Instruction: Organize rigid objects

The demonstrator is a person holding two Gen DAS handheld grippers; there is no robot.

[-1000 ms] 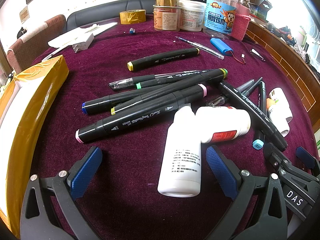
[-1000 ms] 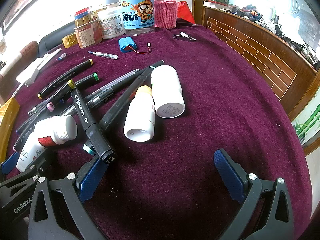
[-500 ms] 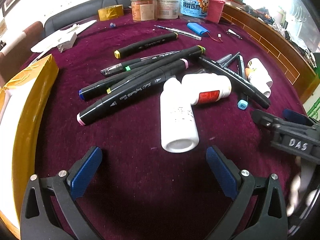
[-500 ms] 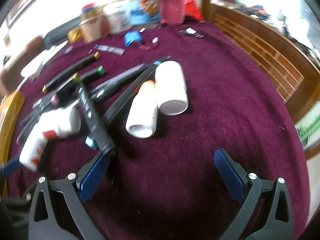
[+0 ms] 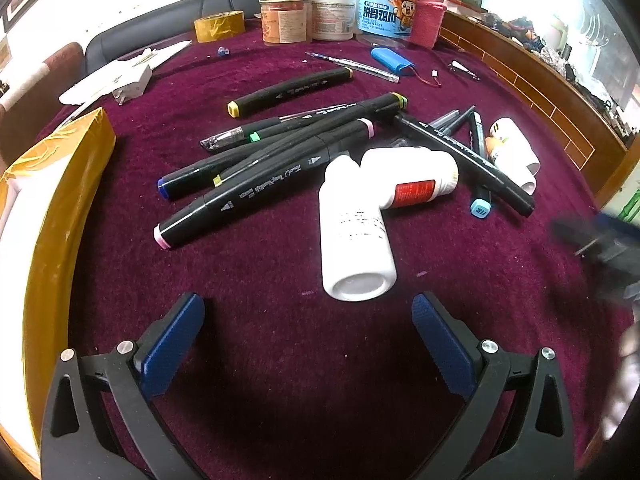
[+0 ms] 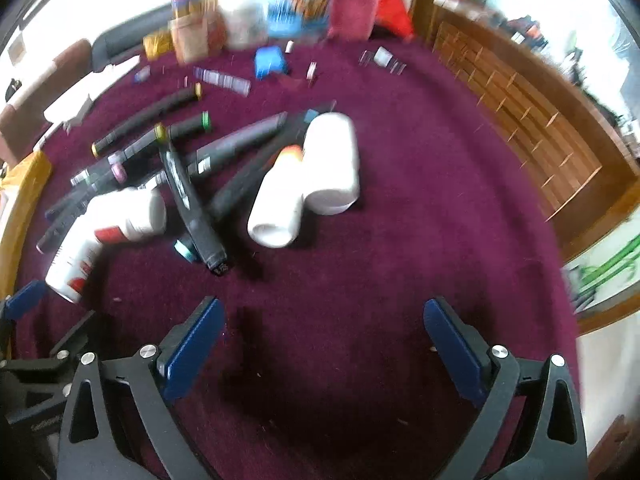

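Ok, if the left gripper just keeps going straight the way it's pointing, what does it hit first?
Most likely the white bottle lying on its side, its round base facing the left gripper. It sits a little right of centre between the open jaws, with only bare purple cloth before it. Depth is hard to judge through the fisheye.

Right view motion-blurred; bright windows glare behind.

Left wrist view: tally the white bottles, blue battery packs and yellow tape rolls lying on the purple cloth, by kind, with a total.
White bottles: 4
Blue battery pack: 1
Yellow tape roll: 1
Total: 6
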